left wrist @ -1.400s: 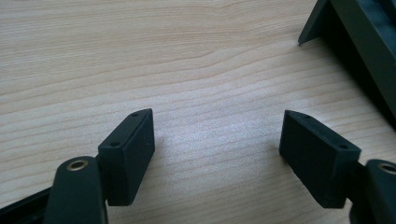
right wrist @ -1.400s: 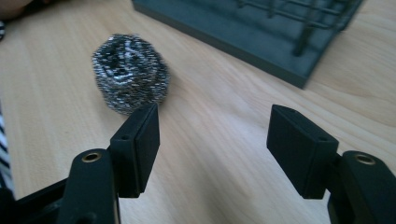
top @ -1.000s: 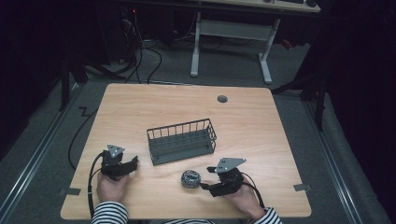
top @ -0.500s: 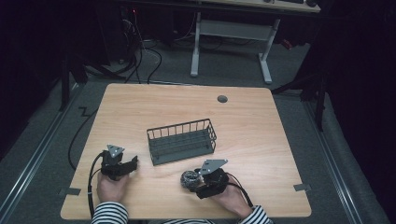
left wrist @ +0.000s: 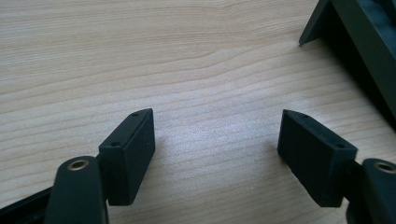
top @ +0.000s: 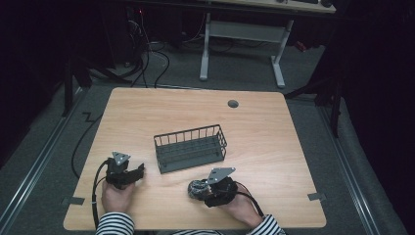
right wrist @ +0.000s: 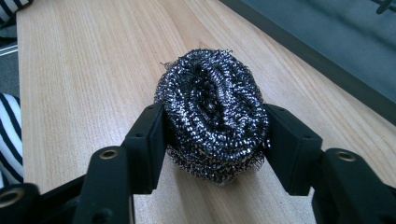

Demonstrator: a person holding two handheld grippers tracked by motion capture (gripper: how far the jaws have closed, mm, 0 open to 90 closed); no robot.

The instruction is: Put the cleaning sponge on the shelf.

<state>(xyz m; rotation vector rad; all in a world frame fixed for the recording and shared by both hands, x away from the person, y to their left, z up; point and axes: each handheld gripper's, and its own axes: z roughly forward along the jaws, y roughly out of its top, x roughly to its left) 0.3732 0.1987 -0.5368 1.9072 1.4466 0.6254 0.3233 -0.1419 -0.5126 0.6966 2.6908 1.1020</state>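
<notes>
Since the earlier frame, the right gripper has been brought onto the round steel-wool scourer, just in front of the dark wire basket on the tabletop. The left gripper is seen left of the basket, fingers apart over bare wood. In the right gripper view the fingers, just closed, are clamped on the scourer.

You find no readable text, label, brand, number or sign anywhere here: none on the wooden tabletop, none on the dark wire basket, none on either black claw.
</notes>
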